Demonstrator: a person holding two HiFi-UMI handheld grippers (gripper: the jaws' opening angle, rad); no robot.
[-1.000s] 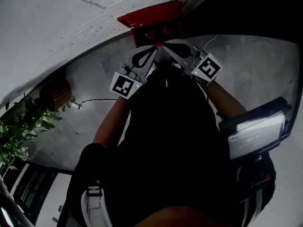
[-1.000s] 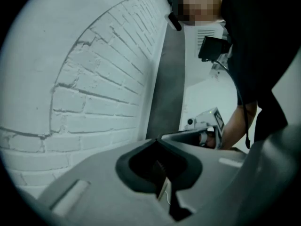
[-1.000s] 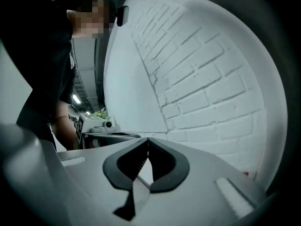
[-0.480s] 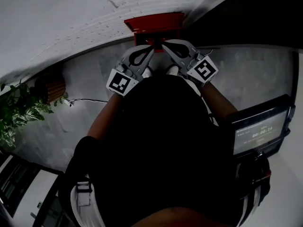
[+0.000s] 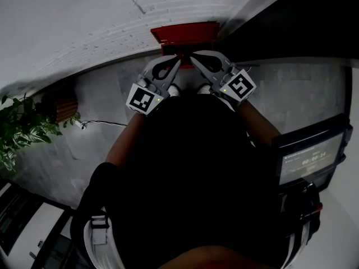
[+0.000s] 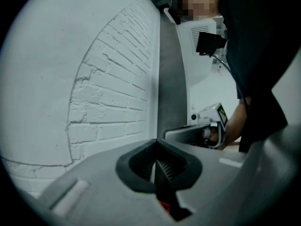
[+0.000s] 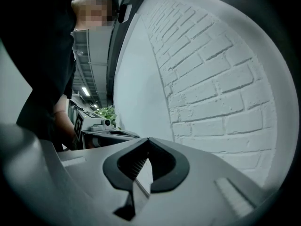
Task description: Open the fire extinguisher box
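tongs on the left (image 5: 177, 61) and tongs on the right (image 5: 194, 57) are hovering closed, empty, beside the red fire extinguisher box (image 5: 185, 33) at the edge of the floor (image 5: 101, 100); whether it's open isn't showing.

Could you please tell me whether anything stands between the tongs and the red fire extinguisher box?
Nothing visible does. In the head view the left tongs and right tongs, both shut, point at the red box against the brick wall.

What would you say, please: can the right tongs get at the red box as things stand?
Probably yes: the right tongs point at the red box, tip close to its front, with nothing between; their jaws are shut.
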